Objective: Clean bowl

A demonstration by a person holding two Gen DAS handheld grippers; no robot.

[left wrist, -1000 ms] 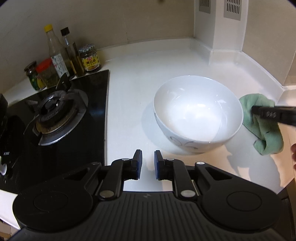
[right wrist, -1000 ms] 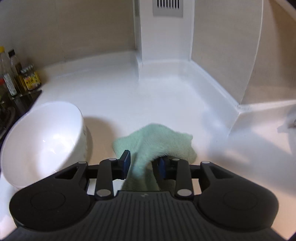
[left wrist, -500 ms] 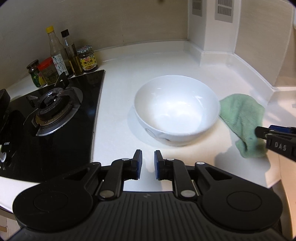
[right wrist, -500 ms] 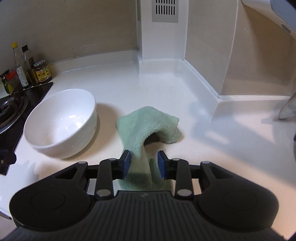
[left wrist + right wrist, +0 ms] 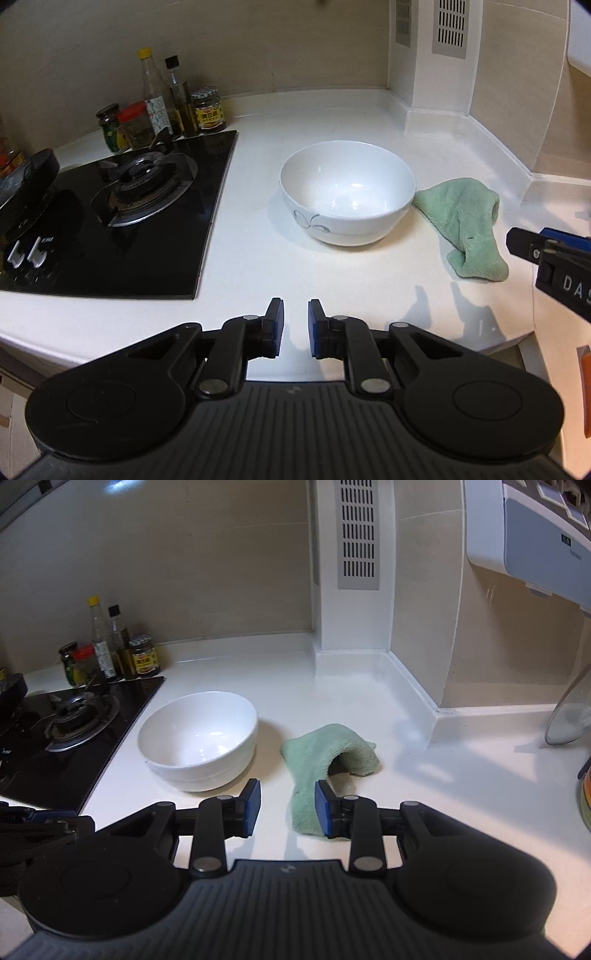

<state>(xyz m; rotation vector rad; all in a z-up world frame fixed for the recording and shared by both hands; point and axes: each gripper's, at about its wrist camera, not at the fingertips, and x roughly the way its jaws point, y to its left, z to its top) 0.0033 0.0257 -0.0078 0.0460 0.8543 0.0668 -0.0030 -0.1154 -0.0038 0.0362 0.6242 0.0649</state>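
Both grippers have pulled back: your right gripper (image 5: 287, 808), fingers spread, has dropped the green cloth (image 5: 325, 764) right of the bowl (image 5: 199, 738); your left gripper (image 5: 294, 328) stays slightly parted, empty. Wiping looks finished.

Bowl (image 5: 347, 195) glossy white glazed ceramic; cloth (image 5: 465, 225) matt green fluffy terry; tabletop (image 5: 258, 266) smooth white, slight sheen; hob (image 5: 110, 236) glossy black glass, metal burner (image 5: 142, 181); hand-held gripper bodies matt black ribbed plastic, blue pads (image 5: 251, 806).
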